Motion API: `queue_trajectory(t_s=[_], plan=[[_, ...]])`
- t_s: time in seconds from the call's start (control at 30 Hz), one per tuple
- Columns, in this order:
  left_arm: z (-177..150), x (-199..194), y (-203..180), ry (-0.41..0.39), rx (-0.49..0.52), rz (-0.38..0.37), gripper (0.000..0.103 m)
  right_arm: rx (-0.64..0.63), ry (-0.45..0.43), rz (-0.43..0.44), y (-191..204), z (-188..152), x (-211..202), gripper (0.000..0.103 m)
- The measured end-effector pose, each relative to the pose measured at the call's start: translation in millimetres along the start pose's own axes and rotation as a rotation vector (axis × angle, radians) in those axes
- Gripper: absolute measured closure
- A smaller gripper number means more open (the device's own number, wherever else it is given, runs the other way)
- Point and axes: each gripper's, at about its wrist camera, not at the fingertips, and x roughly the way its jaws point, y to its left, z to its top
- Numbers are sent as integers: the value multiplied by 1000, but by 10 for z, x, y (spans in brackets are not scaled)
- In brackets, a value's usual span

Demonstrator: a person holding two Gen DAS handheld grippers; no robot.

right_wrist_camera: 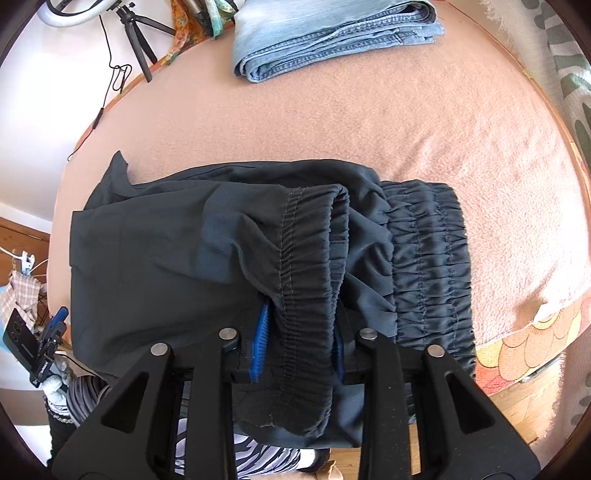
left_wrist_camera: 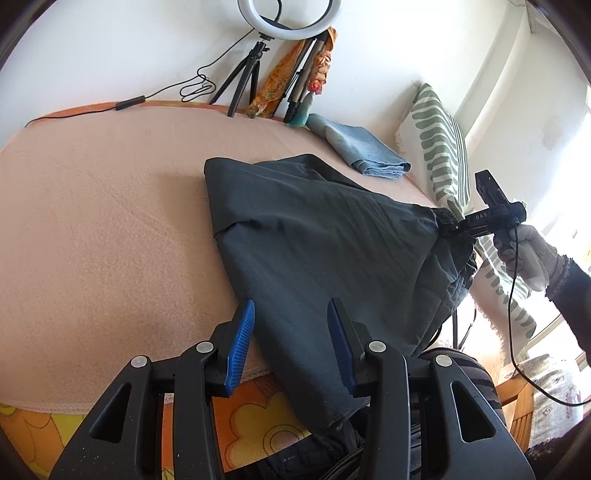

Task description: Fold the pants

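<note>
The left gripper [left_wrist_camera: 291, 325] stands with its blue pads apart and nothing between them. It hovers just above the near edge of the dark pants [left_wrist_camera: 314, 236], over the part of the cloth that droops off the near side of the bed [left_wrist_camera: 92, 206].

The right gripper [right_wrist_camera: 299, 347] has a gathered elastic band of the pants [right_wrist_camera: 306, 258] between its pads. The cloth fills the gap and hangs down over the jaws, but the pads look a little slack around it, so a firm pinch cannot be told. In the left view this gripper [left_wrist_camera: 448, 230] sits at the right end of the pants, at the ruched band, with a gloved hand [left_wrist_camera: 528, 254] behind it.

The pants lie across the middle of the bed, already doubled over: one layer lies on another, with an elastic end brought onto the waistband at the right. The judgement is that a first fold is laid or nearly laid. Smoothing, squaring the hanging near edge and probably a further fold remain. A folded pair of jeans [right_wrist_camera: 332, 33] lies at the far side, well apart.
</note>
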Motion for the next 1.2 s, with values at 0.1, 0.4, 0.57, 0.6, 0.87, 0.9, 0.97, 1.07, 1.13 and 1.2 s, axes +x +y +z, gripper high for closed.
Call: queue_trajectory(t_s=[0.1,0.4,0.57,0.6,0.87,0.9,0.97,1.07,1.13,1.2], plan=[[-56,-21,-28,6,-8,-1,57,3,-28,-22,-19,-3,-90,60],[-266,-16,59,13,-118,-13,57,-89,-206,-47,447,0,-627,43],[-296,-9,43,-7,-148,-44,57,-225,-255,104,1111,34,-707,43],[-301,-1,31,-8,-149,-49,57,-252,-258,135,1259,41,-684,43],[-309,24,34,-28,-181,-79,59,-430,-248,302,2328,257,-291,43],[-307,29,36,-29,-183,-81,59,-448,-238,311,2450,278,-227,43],[-310,33,29,-31,-178,-80,60,-478,-210,332,2667,311,-89,43],[-307,39,0,-30,-159,-75,62,-512,-171,360,2951,377,149,43],[-305,39,11,-30,-162,-83,66,-530,-140,374,3131,425,318,43],[-299,40,36,-30,-170,-93,70,-553,-106,375,3318,467,505,43]])
